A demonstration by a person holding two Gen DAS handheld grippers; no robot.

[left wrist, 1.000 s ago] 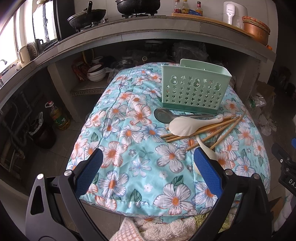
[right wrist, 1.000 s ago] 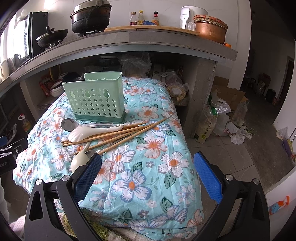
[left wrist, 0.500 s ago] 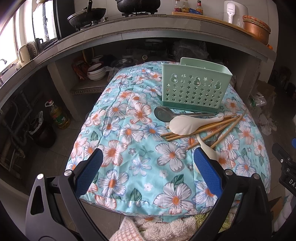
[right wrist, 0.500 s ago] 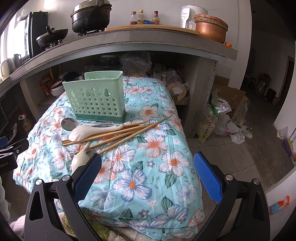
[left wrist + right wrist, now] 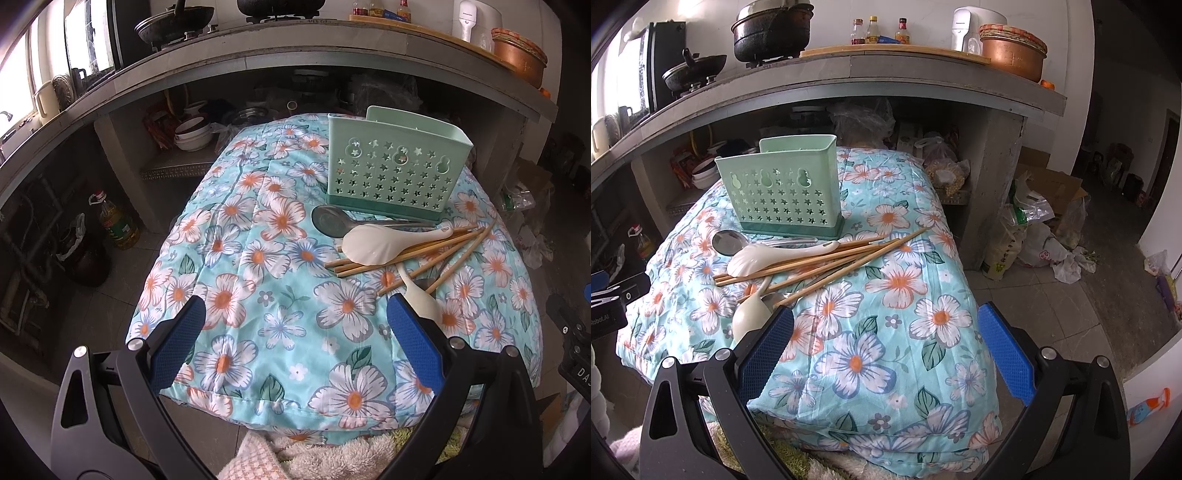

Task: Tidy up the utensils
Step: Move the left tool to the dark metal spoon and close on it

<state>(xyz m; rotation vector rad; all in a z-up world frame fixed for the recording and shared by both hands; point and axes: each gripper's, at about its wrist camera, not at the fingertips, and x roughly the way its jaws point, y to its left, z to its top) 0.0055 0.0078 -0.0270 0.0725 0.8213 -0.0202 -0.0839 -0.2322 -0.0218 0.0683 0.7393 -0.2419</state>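
Observation:
A mint-green utensil holder (image 5: 395, 173) (image 5: 785, 190) with star holes stands upright on a floral-covered table (image 5: 258, 280) (image 5: 886, 332). In front of it lies a pile: a metal spoon (image 5: 330, 220) (image 5: 728, 242), a white rice paddle (image 5: 373, 247) (image 5: 757, 257), a second white spoon (image 5: 421, 299) (image 5: 748, 314) and several wooden chopsticks (image 5: 436, 249) (image 5: 842, 256). My left gripper (image 5: 295, 325) is open and empty, near the table's front edge, left of the pile. My right gripper (image 5: 886, 332) is open and empty, to the right of the pile.
A concrete counter (image 5: 849, 74) with pots, bottles and a copper bowl spans the back. Bowls and bags sit under it. An oil bottle (image 5: 116, 221) stands on the floor at left. Bags and a cardboard box (image 5: 1045, 206) lie at right.
Both grippers have crept slightly forward toward the table. Nothing on the table has moved.

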